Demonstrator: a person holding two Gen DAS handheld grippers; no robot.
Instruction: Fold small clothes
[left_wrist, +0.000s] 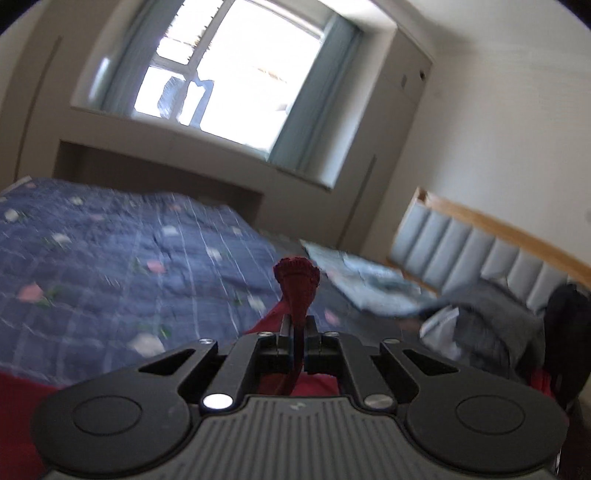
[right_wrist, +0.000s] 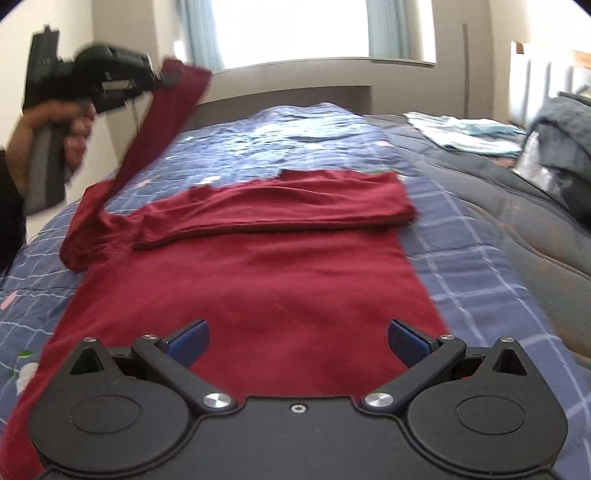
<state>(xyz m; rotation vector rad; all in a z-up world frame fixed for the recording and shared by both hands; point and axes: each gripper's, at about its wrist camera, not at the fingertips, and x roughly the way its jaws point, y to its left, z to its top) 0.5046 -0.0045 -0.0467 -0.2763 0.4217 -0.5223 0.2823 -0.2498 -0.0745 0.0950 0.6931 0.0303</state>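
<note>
A: What lies nearest the right wrist camera?

B: The right tongs (right_wrist: 297, 341), with the jaws wide apart and nothing between them. They hang over the near part of the red shirt (right_wrist: 255, 295), which lies spread on the bed (right_wrist: 461, 236).

A: How does the shirt lie?

B: Its body is flat on the blue checked quilt (right_wrist: 306, 144). One sleeve (right_wrist: 273, 206) is folded across the upper part of it. The other sleeve (right_wrist: 155, 122) rises from the bed at the left, up to the left tongs (right_wrist: 164, 79).

A: Do the left tongs hold it?

B: Yes. In the left wrist view the left tongs (left_wrist: 298, 328) are closed on the sleeve (left_wrist: 297, 284), and the ribbed cuff sticks out past the fingertips. A hand (right_wrist: 55, 125) carries this tool in the air, left of the bed.

A: What else is on the bed?

B: A light blue cloth (right_wrist: 465, 134) lies flat far to the right, and a grey garment (right_wrist: 565, 122) is piled beside it, near the headboard (left_wrist: 480, 254).
</note>
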